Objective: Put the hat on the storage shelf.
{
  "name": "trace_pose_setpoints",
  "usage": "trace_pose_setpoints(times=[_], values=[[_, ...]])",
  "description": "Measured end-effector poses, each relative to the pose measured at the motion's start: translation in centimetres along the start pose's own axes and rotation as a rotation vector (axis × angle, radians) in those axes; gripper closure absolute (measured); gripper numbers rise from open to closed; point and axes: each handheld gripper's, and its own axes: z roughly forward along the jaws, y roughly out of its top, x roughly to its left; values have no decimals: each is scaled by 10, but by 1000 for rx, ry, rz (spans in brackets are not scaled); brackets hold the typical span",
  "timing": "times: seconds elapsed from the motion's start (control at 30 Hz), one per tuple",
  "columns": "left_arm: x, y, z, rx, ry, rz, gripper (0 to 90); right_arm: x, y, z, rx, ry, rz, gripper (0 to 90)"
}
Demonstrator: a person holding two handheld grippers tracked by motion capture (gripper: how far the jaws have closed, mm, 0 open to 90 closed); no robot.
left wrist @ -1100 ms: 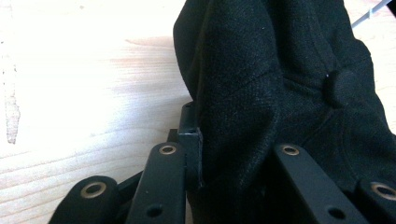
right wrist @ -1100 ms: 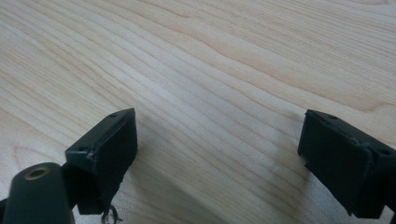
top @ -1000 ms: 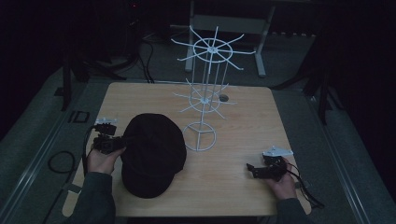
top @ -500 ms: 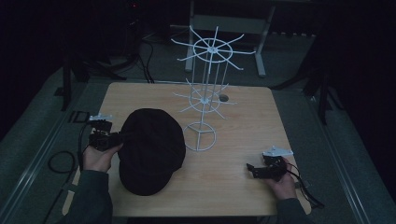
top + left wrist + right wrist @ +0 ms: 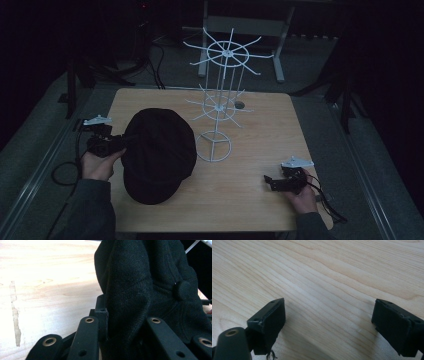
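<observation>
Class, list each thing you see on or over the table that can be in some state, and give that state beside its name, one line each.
Black cap: lying on the table, its left edge pinched in the left claw.
Left claw: shut on the cap's fabric.
Right claw: open, holding nothing, low over bare wood.
White wire rack: upright on its ring base, nothing hanging on its arms.
Table: wooden top.

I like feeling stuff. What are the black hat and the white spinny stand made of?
The hat looks like soft woven cloth, maybe wool: matte, with a fine grainy weave and folds. The stand looks like thin metal wire painted white, though coated plastic is possible.
</observation>
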Motion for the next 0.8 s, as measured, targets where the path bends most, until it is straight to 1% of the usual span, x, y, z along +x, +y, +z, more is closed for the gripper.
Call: trace_pose_setpoints(times=[0.13, 0.3, 0.5, 0.73, 0.8], values=[[0, 3, -3, -12, -10, 16, 746, 0, 0, 0, -1, 0, 1, 117], [1, 6, -6, -31, -35, 24, 744, 0, 0, 0, 0, 0, 2, 117], [0, 10, -11, -43, -54, 44, 744, 0, 0, 0, -1, 0, 2, 117], [0, 13, -14, -68, -95, 53, 742, 0, 0, 0, -3, -1, -1, 117], [1, 14, -15, -78, -104, 48, 742, 0, 0, 0, -3, -1, 0, 117]])
